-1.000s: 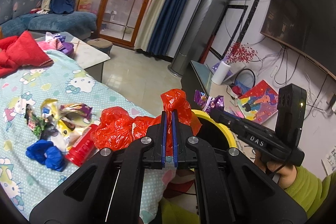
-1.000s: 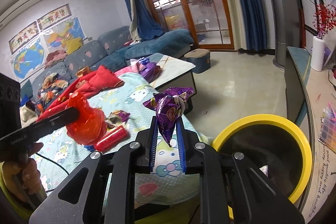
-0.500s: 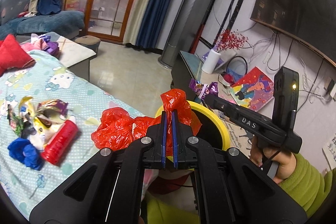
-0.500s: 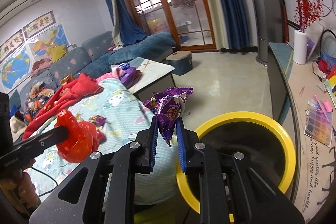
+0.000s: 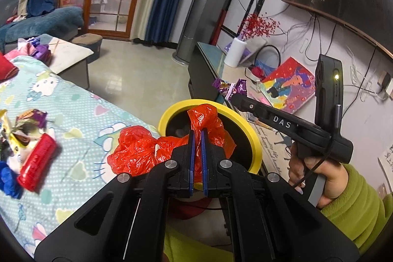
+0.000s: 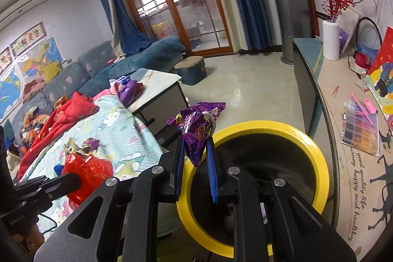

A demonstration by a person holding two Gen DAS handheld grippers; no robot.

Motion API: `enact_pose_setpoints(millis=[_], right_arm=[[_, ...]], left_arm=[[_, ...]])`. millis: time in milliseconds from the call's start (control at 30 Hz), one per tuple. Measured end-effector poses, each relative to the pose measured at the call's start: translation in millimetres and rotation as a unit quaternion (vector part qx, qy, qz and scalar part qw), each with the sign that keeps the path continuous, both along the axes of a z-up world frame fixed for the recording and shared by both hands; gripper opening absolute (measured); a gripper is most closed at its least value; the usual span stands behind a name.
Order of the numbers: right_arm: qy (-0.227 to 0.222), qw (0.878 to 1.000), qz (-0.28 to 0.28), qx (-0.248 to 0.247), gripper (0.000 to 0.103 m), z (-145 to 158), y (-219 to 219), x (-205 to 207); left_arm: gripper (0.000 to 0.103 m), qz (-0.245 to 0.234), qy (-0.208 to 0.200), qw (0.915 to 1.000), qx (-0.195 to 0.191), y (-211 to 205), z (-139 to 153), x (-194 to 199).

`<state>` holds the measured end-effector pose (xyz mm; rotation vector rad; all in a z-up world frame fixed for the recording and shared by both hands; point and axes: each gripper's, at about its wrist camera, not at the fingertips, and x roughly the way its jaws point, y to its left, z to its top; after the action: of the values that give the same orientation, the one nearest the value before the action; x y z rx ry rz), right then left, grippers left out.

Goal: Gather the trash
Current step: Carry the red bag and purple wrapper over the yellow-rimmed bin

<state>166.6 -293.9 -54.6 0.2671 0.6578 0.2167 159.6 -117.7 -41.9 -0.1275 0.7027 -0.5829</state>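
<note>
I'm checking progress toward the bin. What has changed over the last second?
Both hands have carried their loads from over the bed toward the yellow-rimmed bin, which now fills more of both views. Unchanged: left gripper clamped on the red plastic bag, right gripper on the purple wrapper; nothing released.

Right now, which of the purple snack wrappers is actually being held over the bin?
The purple wrapper pinched in the right gripper, above the yellow-rimmed bin. The other purple wrapper lies loose on the patterned blanket.
</note>
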Motion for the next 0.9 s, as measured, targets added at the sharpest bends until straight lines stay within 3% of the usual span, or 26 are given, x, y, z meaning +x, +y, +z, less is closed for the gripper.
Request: enact_pose_setpoints(millis=[900], right_arm=[[0.074, 0.995, -0.060, -0.012, 0.017, -54, -51, 16]], left_arm=[[0.002, -0.071, 0.022, 0.9960, 0.051, -70, -45, 19]])
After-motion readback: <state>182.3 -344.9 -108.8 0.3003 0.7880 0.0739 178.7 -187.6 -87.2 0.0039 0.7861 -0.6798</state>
